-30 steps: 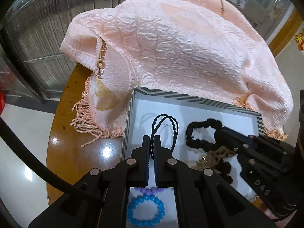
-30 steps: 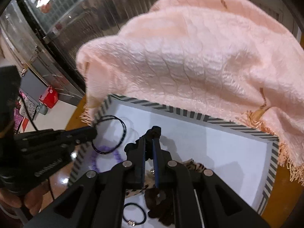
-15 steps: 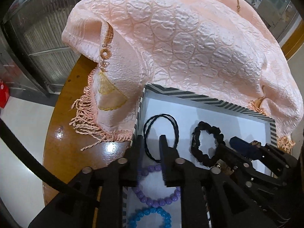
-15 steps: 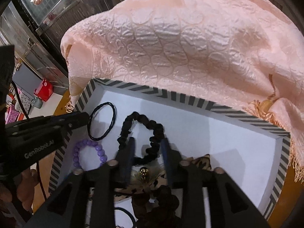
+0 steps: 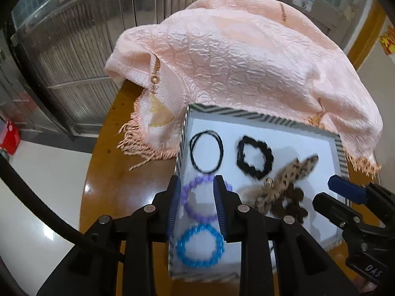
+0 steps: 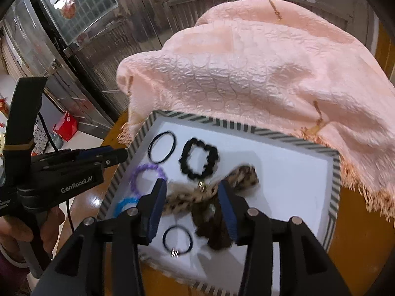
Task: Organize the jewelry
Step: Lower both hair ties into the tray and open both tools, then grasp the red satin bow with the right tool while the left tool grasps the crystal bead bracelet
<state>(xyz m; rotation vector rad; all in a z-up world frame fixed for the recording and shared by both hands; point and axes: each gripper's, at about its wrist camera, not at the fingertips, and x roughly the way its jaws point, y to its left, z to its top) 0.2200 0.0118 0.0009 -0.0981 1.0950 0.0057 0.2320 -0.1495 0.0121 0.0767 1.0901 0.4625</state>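
Inside striped-rim tray (image 6: 276, 135): thin black hair tie (image 6: 161, 147) at far-left corner, black scrunchie (image 6: 199, 159) beside it. Left hand-held gripper (image 5: 197, 206) and right hand-held gripper (image 6: 191, 206) both opening, jaws empty.

Bright indoor light, glare on the glossy table (image 5: 98, 197), motion blur, fisheye bending, dark vignetted corners

pink cloth (image 6: 246, 79) hides the tray's (image 6: 284, 139) far rim.
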